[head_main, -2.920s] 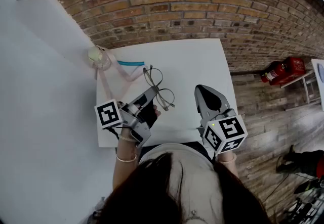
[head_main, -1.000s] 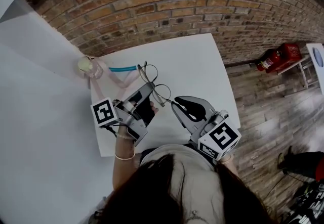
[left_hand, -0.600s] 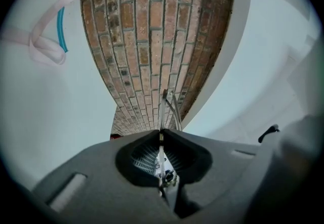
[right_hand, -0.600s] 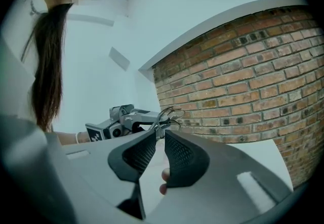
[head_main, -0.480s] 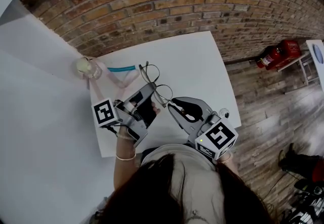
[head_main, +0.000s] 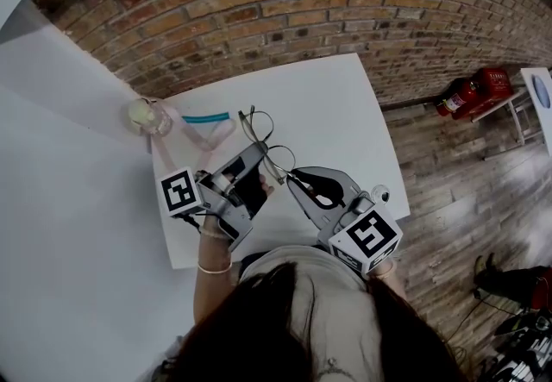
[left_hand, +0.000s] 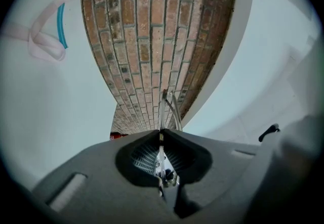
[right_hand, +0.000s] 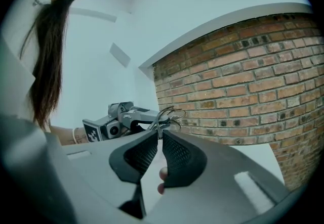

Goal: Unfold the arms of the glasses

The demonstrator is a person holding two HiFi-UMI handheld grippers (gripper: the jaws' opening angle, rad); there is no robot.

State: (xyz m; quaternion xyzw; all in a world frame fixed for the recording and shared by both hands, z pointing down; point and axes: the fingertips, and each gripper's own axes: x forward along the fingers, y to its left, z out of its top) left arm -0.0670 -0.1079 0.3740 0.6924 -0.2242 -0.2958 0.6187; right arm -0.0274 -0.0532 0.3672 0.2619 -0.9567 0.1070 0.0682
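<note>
**Inspector:** Report the left gripper.

**Operator:** My left gripper [left_hand: 160, 132] is pressed together on the glasses [head_main: 278, 156]. In the left gripper view, the thin metal of the frame sits clamped between the pads. It projects past the tips toward the brick wall [left_hand: 147, 41].

**Inspector:** Report the right gripper.

**Operator:** My right gripper [right_hand: 160, 133] has its jaws drawn almost together, with only a narrow slit between the pads. The tips pinch one thin wire arm of the glasses (which arm, I cannot tell). It points across at the left gripper from the right side.

**Inspector:** Location of the glasses?

**Operator:** They are held between the two grippers, over the near half of the white bench [head_main: 332, 113], with the lenses toward the far side. A pink strap [head_main: 197, 134] lies on the bench's far left corner, near the farther lens. I cannot tell whether the strap touches the glasses.
</note>
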